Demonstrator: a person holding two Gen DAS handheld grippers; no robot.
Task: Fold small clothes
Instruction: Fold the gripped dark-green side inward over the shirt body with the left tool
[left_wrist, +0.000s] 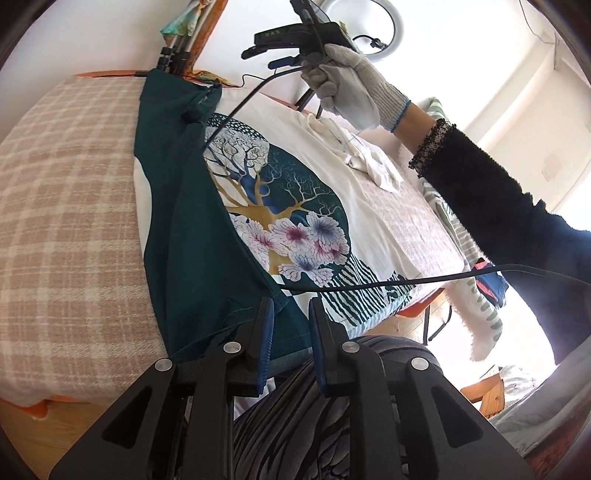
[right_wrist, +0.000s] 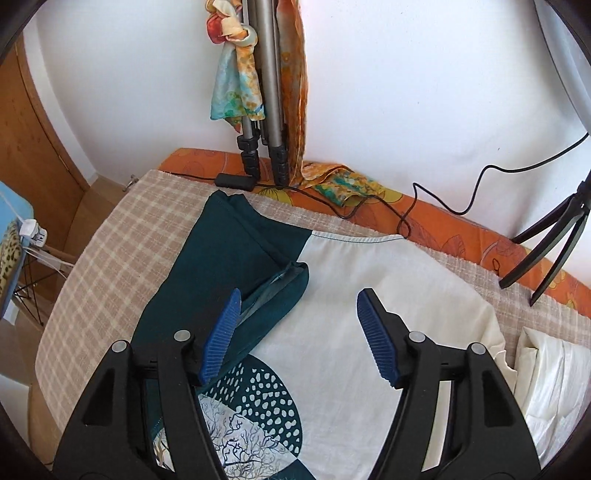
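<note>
A white T-shirt (left_wrist: 369, 206) with a teal tree-and-flower print lies flat on a bed under a beige plaid blanket (left_wrist: 66, 206). Its teal side panel (left_wrist: 192, 236) is folded inward over the print's edge. My left gripper (left_wrist: 290, 306) hovers at the near hem, its blue pads a narrow gap apart; the teal hem corner shows in that gap, unpinched. My right gripper (right_wrist: 299, 306) stands wide open above the folded teal sleeve (right_wrist: 273, 295) and the white chest (right_wrist: 369, 280), nothing between its fingers. A gloved hand (left_wrist: 347, 85) holds it at the shirt's far end.
A crumpled white garment (left_wrist: 369, 162) lies beyond the shirt, near a striped towel (left_wrist: 461, 236) hanging off the bed. Tripod legs (right_wrist: 266, 147), a black cable (right_wrist: 406, 206) and light-stand legs (right_wrist: 546, 251) stand by the wall. White bedding (right_wrist: 554, 387) sits at the right.
</note>
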